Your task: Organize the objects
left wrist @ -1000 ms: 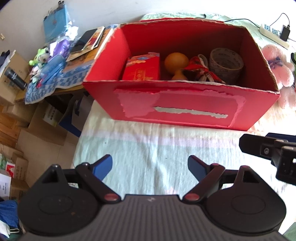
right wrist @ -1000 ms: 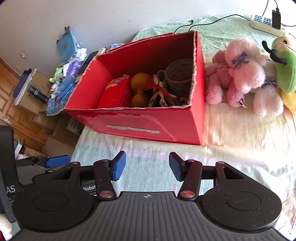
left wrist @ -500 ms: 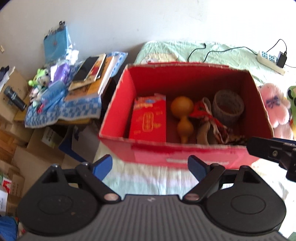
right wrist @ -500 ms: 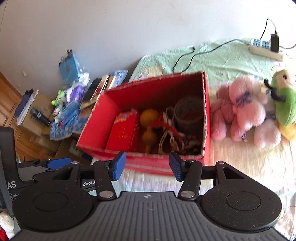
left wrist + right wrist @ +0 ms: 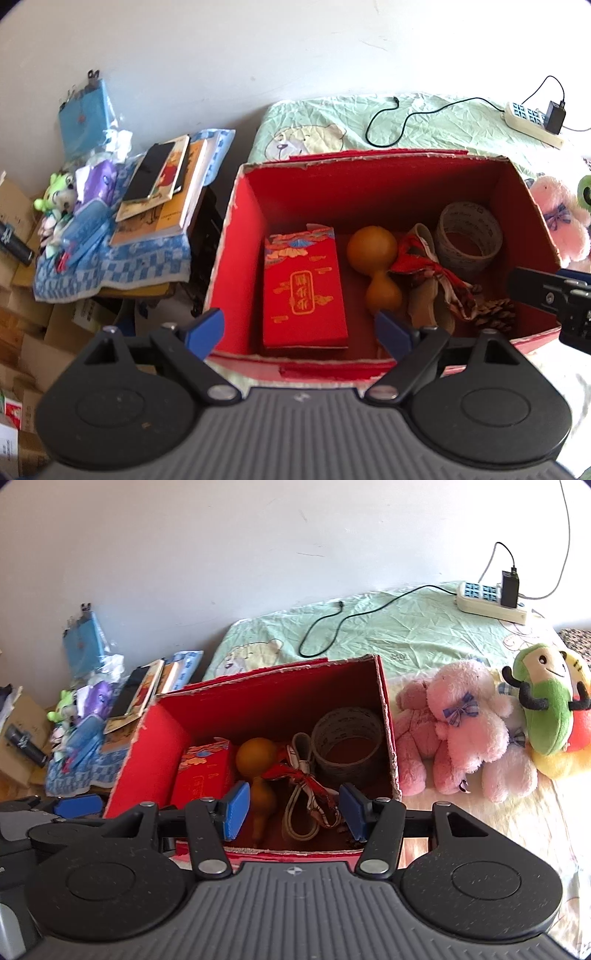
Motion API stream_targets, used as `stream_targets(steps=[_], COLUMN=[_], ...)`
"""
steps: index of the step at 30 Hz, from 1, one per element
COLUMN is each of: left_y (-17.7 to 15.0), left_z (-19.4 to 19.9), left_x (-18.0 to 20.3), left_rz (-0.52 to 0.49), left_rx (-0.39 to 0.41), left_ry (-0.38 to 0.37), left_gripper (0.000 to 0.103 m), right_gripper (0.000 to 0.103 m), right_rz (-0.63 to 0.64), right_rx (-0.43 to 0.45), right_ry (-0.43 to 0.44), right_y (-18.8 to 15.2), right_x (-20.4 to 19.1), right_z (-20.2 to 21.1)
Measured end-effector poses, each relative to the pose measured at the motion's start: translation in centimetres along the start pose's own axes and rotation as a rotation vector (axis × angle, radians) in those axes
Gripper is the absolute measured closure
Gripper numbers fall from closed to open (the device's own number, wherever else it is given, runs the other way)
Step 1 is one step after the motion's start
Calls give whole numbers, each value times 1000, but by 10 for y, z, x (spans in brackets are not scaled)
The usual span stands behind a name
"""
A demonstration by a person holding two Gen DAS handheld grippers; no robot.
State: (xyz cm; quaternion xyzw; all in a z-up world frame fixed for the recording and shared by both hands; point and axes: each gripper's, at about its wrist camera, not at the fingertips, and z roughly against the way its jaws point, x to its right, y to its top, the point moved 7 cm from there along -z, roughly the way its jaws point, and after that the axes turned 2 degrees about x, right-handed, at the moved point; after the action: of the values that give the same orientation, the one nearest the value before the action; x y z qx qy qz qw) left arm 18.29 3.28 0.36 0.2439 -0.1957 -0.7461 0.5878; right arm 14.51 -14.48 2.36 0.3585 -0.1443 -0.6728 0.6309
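An open red cardboard box (image 5: 229, 258) (image 5: 155, 760) stands on the bed. Inside lie a red packet box (image 5: 304, 291) (image 5: 203, 775), an orange gourd (image 5: 375, 266) (image 5: 256, 757), a strap tied with red ribbon (image 5: 432, 273) (image 5: 306, 782), a tape roll (image 5: 467, 236) (image 5: 347, 738) and a pine cone (image 5: 496, 314). My left gripper (image 5: 299, 328) hovers open above the box's near wall, over the packet box. My right gripper (image 5: 293, 808) is open too, above the near wall over the strap. Both hold nothing.
Pink plush toys (image 5: 458, 723) and a green plush (image 5: 546, 698) lie right of the box. A power strip (image 5: 491, 602) with cables rests at the bed's far end. Left of the bed, a low table holds books (image 5: 162, 184), small toys and a checked cloth; cardboard boxes (image 5: 26, 332) sit below.
Both grippers have risen and tilted down over the box, so its inside shows from above. The jaws stayed open and the box's contents have not moved.
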Motion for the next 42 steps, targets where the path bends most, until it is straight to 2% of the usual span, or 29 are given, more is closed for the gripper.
stream_targets(steps=[7, 16, 34, 42], left_y=[1, -1, 9, 8], left_z=[-12, -27, -40, -43], left_x=[-1, -3, -14, -9], left_rz=[-46, -47, 33, 35], left_rx=[12, 5, -16, -25], left_ry=[-26, -47, -5, -1], left_gripper=[15, 15, 15, 15], right_gripper=[43, 43, 41, 40], right_rz=[-29, -16, 76, 70], right_rx=[11, 28, 5, -6], right_ry=[-74, -128, -75, -72], right_y=[-3, -4, 21, 22], right_x=[0, -2, -12, -6], right_z=[-8, -14, -44, -48])
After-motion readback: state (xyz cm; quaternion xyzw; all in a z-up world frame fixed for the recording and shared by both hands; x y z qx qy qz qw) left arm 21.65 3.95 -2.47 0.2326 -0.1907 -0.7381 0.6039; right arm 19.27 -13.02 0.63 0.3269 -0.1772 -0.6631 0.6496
